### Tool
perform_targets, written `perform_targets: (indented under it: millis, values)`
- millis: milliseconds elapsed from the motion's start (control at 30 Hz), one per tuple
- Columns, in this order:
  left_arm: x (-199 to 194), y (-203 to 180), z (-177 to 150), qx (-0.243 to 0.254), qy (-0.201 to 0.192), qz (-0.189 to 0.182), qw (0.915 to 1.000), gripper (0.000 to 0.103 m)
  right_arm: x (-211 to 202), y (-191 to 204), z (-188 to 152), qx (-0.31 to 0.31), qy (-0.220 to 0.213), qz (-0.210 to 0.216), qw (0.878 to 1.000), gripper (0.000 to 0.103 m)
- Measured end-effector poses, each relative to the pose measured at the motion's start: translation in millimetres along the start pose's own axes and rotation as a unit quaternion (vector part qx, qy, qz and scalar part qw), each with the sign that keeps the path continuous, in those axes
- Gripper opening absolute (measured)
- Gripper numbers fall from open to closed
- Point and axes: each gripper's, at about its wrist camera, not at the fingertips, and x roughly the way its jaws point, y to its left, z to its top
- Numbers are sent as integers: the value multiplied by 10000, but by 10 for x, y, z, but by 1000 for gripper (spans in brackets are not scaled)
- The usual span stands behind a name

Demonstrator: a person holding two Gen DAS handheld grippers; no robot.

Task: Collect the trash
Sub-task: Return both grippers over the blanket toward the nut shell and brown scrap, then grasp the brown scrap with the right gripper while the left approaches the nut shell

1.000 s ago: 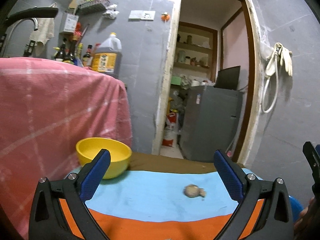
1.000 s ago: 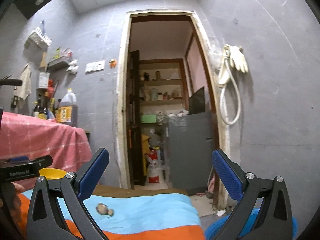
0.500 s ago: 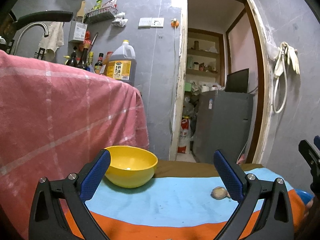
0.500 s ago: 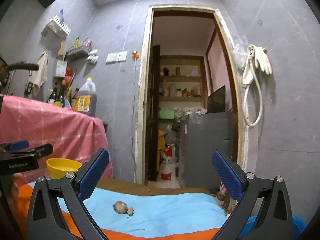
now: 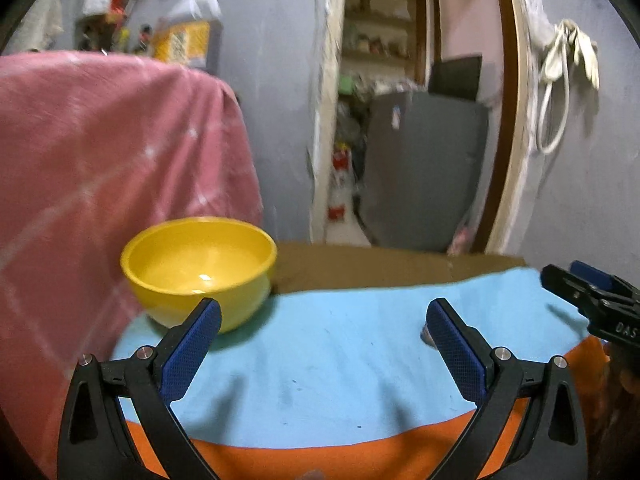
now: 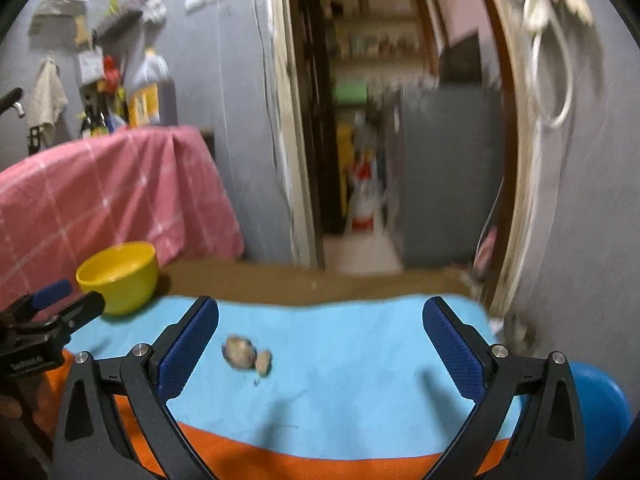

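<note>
A small brownish scrap of trash [image 6: 239,355] with a smaller crumb [image 6: 263,362] beside it lies on the light blue cloth [image 6: 360,360]. My right gripper [image 6: 320,316] hovers open above the cloth, and the scrap sits just inside its left finger. In the left wrist view only a sliver of the scrap [image 5: 425,333] shows behind the right finger. My left gripper [image 5: 323,320] is open and holds nothing. A yellow bowl [image 5: 200,268] stands empty just beyond its left finger, at the cloth's back left corner.
A pink checked cloth [image 5: 100,160] drapes a tall counter to the left of the bowl. An orange cloth strip [image 6: 320,460] runs along the near edge. A blue bin [image 6: 596,396] sits below the table's right side. An open doorway [image 6: 360,160] lies behind.
Both grippers have tipped down and moved closer to the table. The bowl looks larger in the left wrist view, and the scrap has slid behind the left gripper's right finger. Both stay open.
</note>
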Motion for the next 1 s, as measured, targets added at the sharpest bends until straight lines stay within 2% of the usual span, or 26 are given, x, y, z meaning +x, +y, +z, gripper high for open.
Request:
perform_targets:
  millis: [67,267,400,500,600,767,933,1000]
  values:
    - [120,-14,1,12,249,-66,9997,100,109,-33,-16,1,363,143,9992,85]
    - [351,20,-25,-173,814,-258,9962,99,325,12,-107,-199,1139,441,9923,62]
    - [451,34,-31,-263,1114,-294,9930,99,512,153,-192,-547,1705,594,9820,55]
    - [506,55,-37,-323,1275,-261,9910,99,615,248,-254,-765,2009,575,9749,44]
    - [554,106,-27,-436,1393,-280,9889,99,685,282,-266,-849,2150,611,9710,40]
    - [611,140,-20,-567,1501,-348,9864,99,787,383,-272,-1049,2296,739,9648,25]
    - [621,112,-3,-492,1561,-455,9855,99,859,428,-270,-1132,2382,819,9611,11]
    - [629,79,2,-412,1581,-506,9853,99,835,428,-268,-1151,2347,866,9613,10]
